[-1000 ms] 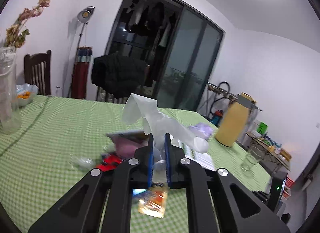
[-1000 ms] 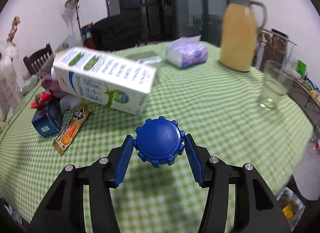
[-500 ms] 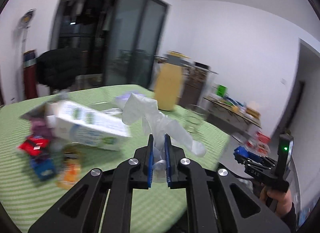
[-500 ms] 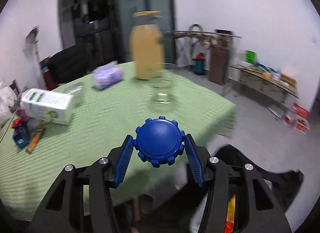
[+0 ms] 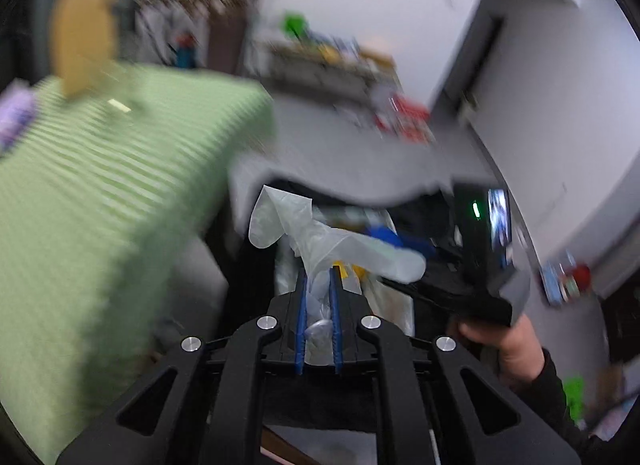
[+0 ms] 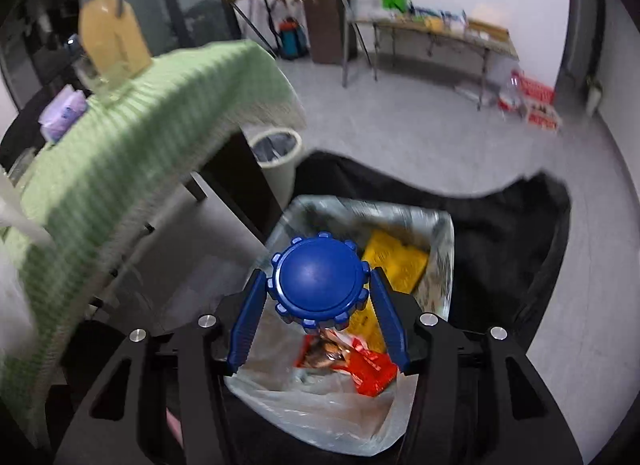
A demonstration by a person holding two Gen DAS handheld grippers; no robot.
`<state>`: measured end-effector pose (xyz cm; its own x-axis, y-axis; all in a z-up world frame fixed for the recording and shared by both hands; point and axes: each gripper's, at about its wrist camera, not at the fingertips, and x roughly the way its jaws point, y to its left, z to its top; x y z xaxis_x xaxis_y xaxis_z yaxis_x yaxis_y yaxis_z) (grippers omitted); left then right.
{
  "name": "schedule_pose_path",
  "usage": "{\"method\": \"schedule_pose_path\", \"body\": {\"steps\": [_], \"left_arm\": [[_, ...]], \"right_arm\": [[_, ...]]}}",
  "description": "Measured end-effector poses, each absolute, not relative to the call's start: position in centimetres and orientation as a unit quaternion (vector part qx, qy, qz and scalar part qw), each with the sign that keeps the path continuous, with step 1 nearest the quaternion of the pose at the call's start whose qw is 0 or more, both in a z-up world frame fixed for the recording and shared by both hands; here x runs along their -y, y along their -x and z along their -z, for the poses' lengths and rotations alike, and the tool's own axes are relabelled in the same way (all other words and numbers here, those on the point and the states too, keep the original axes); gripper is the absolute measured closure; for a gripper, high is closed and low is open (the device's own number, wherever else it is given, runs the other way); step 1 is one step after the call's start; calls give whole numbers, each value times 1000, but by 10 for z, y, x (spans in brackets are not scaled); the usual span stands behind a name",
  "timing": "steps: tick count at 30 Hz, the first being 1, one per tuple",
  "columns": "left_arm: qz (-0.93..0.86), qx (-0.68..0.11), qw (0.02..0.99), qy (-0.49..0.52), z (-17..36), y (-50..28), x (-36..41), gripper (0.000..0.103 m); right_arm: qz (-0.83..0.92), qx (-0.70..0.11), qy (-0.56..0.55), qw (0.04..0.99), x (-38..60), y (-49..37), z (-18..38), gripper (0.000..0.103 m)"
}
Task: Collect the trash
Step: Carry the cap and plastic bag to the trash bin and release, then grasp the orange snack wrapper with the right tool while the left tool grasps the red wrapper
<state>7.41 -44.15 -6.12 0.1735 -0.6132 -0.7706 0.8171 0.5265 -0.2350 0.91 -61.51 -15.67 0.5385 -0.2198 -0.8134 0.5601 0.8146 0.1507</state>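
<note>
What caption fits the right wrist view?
Right gripper holds a blue cap above the lined trash bin beside the green-clothed table.

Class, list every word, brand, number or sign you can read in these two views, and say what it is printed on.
None can be read.
Yellow packet in the trash bag: print too blurred.
Red wrapper: markings too small.
Red boxes on the floor: blurred.

Crumpled clear plastic glove (image 5: 320, 241) pinched upright in my left gripper (image 5: 318, 293). Blue ridged cap (image 6: 319, 280) clamped in my right gripper (image 6: 318, 305), above the lined trash bin (image 6: 440, 225) holding yellow and red wrappers.
</note>
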Motion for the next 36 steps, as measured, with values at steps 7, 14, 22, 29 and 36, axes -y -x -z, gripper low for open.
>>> {"method": "schedule_pose_path", "body": {"steps": [7, 14, 22, 29, 36], "left_arm": [[468, -516, 693, -185, 161, -74, 518, 77], [427, -522, 715, -184, 159, -88, 505, 41], [436, -406, 793, -129, 49, -96, 425, 24], [357, -287, 888, -36, -27, -108, 266, 7], [185, -259, 948, 11, -39, -142, 118, 7]], "right_arm": [[268, -393, -219, 852, 642, 19, 151, 36], [293, -361, -226, 856, 642, 37, 134, 36], [254, -320, -186, 893, 600, 24, 91, 33], [179, -279, -140, 933, 522, -18, 52, 28], [65, -268, -111, 955, 427, -88, 30, 28]]}}
